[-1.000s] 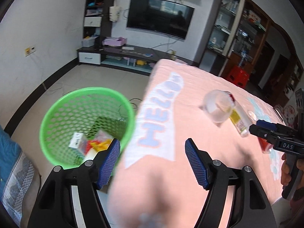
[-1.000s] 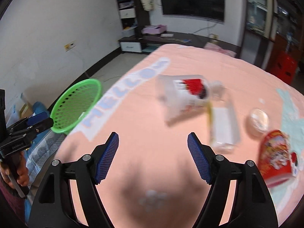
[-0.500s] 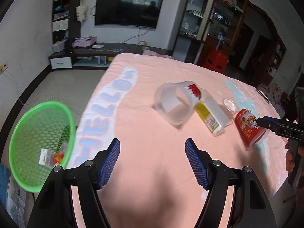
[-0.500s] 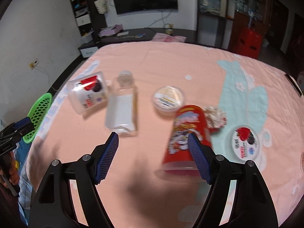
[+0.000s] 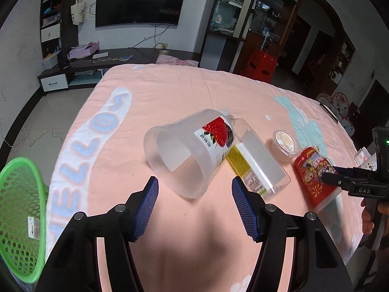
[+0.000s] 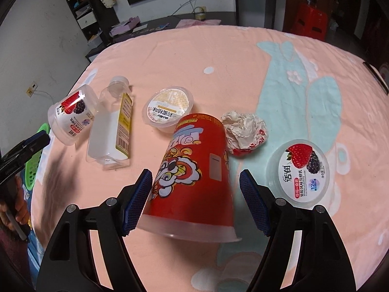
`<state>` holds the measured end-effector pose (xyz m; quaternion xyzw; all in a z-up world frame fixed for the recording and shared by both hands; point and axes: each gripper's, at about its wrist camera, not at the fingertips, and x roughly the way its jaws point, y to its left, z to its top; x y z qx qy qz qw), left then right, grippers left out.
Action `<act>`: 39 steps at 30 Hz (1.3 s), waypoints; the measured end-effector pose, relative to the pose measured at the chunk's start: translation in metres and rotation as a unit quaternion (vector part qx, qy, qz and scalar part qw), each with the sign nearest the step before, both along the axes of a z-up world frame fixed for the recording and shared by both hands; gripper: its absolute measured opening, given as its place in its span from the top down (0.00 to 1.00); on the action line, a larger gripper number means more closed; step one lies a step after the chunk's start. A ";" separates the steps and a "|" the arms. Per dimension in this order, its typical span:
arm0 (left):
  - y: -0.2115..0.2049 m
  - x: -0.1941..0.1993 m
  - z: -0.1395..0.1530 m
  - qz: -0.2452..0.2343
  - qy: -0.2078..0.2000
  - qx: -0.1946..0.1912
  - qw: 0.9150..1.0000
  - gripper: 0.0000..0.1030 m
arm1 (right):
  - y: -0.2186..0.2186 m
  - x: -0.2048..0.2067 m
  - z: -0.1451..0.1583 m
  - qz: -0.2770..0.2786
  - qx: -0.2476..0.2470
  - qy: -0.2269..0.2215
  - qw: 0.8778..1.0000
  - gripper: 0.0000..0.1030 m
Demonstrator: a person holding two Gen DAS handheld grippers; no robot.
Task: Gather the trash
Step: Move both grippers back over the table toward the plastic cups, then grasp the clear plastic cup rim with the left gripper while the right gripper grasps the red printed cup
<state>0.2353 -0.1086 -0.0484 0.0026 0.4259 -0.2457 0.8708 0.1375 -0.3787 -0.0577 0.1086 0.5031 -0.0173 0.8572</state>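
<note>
Trash on pink blanket [image 5: 170, 92], seen from left wrist: clear strawberry cup [image 5: 189, 153] on its side just ahead of left gripper [image 5: 194, 204], jaws just closing yet apart and empty, flat bottle [image 5: 257, 168] touching cup on right, then small lidded tub [image 5: 285, 144] and red cup [image 5: 313, 175], green basket [image 5: 19, 216] low at left beyond blanket edge. From right wrist: red cup [image 6: 194, 177] lying between spread pads of right gripper [image 6: 195, 202], not pinched, crumpled paper [image 6: 244, 131] touching it behind, strawberry tub [image 6: 300, 170] just right, bottle [image 6: 111, 131] and small tub [image 6: 167, 109] left.
</note>
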 end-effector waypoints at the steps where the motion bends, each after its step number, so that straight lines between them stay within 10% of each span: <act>1: -0.004 0.005 -0.002 -0.002 0.002 0.000 1.000 0.43 | -0.001 0.003 -0.001 0.001 0.004 0.004 1.000 0.29; 17: -0.031 0.045 -0.021 -0.019 0.027 -0.028 0.999 0.62 | -0.005 0.032 -0.009 0.020 0.021 0.051 0.998 0.33; 26: -0.038 0.041 -0.022 -0.040 0.013 -0.042 0.998 0.95 | -0.014 0.037 -0.018 0.007 0.058 0.072 0.996 0.33; 39: -0.009 0.010 -0.005 -0.023 -0.016 -0.027 0.999 0.96 | 0.005 0.012 0.007 0.023 0.035 0.044 0.998 0.34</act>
